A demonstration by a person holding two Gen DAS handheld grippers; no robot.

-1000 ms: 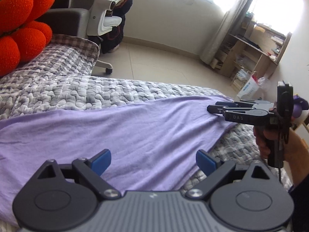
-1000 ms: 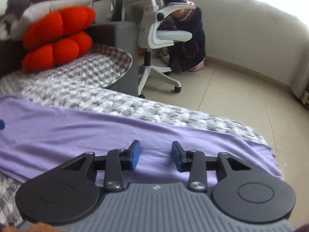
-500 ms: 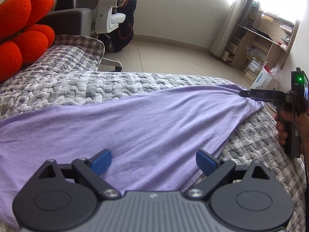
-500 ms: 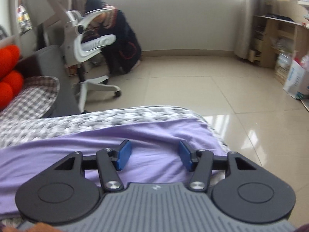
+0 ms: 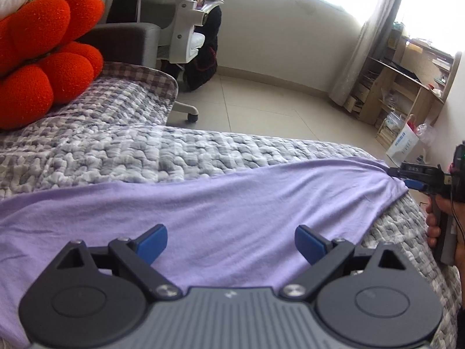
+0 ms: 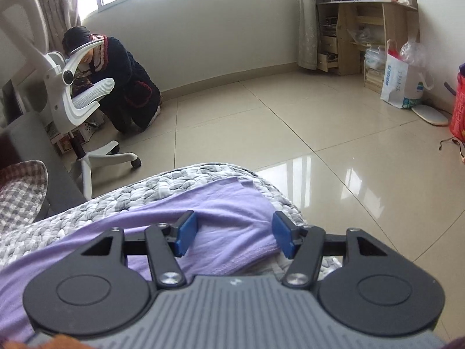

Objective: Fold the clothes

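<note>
Item: lilac garment, spread flat on a grey knitted blanket over a bed. Long axis runs left to right across the left wrist view, from the near left edge of the bed out to a narrow end at the far right corner.

Left: red cushion at the head of the blanket, well apart from the cloth. A white office chair stands on the floor beyond.

Centre: left gripper hangs over the broad middle of the garment, blue fingers spread wide, nothing between them. The cloth lies straight ahead and below.

Right: right gripper sits at the narrow end, at the bed's corner. Its jaws are opening; the hem fold lies between the fingers and looks loose, though contact at the right pad cannot be ruled out. Seen from the left wrist, its tips touch or nearly touch the cloth's tip. The right hand is the nearer one to that end.

Change against the earlier frames: a second ago the right gripper's fingers stood closer together and further in over the cloth; it has since travelled out to the corner and rolled level. The garment now lies drawn out longer and smoother. The left gripper is much where it was.
</note>
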